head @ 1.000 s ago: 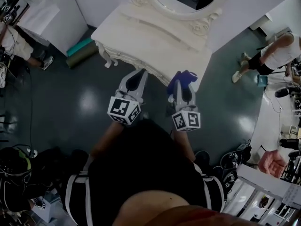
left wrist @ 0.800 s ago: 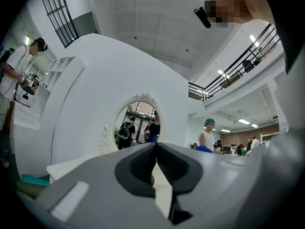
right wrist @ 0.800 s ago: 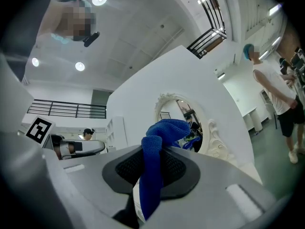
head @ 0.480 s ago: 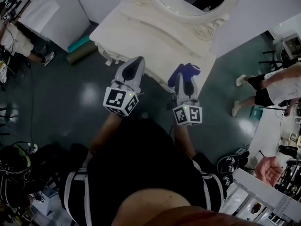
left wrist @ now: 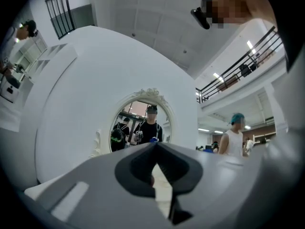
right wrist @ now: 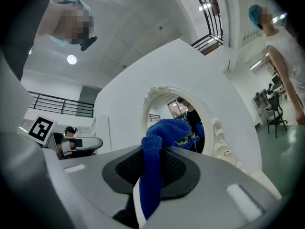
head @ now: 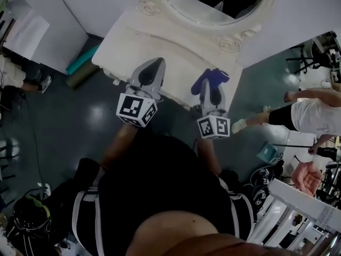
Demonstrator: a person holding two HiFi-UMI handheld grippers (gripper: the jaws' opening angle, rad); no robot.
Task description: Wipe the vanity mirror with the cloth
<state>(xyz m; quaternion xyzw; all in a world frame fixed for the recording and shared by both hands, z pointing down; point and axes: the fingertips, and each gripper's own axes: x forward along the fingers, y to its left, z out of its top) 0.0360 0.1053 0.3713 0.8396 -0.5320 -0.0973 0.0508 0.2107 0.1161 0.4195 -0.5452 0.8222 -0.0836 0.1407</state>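
An oval vanity mirror point(head: 213, 4) in a carved white frame stands at the back of a white dressing table point(head: 160, 47). My right gripper point(head: 213, 81) is shut on a blue cloth point(head: 205, 79) over the table's front edge, short of the glass. The right gripper view has the cloth point(right wrist: 159, 147) bunched between the jaws with the mirror point(right wrist: 183, 118) ahead. My left gripper point(head: 152, 68) is shut and empty over the table's front edge. The mirror point(left wrist: 138, 125) lies straight ahead in the left gripper view.
White wall panels point(head: 85, 4) stand behind the table. A green roll point(head: 80, 63) lies on the dark floor at its left. A person in a white top point(head: 309, 113) walks at the right, and another person's legs point(head: 21, 76) show at the left.
The view has shifted so the table and mirror sit nearer. Both grippers have come slightly forward over the table's front edge. The person at the right has walked on.
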